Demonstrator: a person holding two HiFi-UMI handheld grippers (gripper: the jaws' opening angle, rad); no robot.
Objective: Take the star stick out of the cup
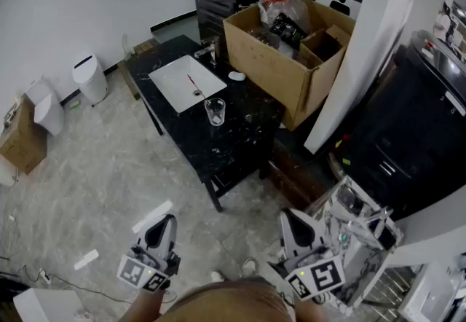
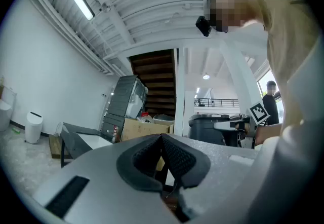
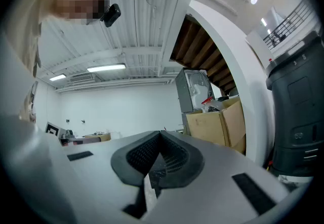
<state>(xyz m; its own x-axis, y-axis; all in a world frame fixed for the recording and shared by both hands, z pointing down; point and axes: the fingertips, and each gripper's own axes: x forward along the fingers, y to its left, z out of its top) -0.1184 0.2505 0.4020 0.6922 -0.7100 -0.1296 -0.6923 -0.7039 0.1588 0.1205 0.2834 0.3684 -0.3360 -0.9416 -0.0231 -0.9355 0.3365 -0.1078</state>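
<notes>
Left gripper (image 1: 167, 220) and right gripper (image 1: 287, 216) jaws are clenched empty, well apart from the cup (image 1: 215, 111) on the table (image 1: 244, 135); the star stick (image 1: 194, 84) lies on a white tray (image 1: 173, 87).

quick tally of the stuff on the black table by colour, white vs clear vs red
white: 2, the rectangular basin and the small round dish
clear: 1, the glass cup
red: 1, the thin stick
total: 4

I see a cardboard box (image 1: 269, 58) at upper centre, beside the black table (image 1: 233, 153). A white bin (image 1: 89, 79) stands at upper left.
</notes>
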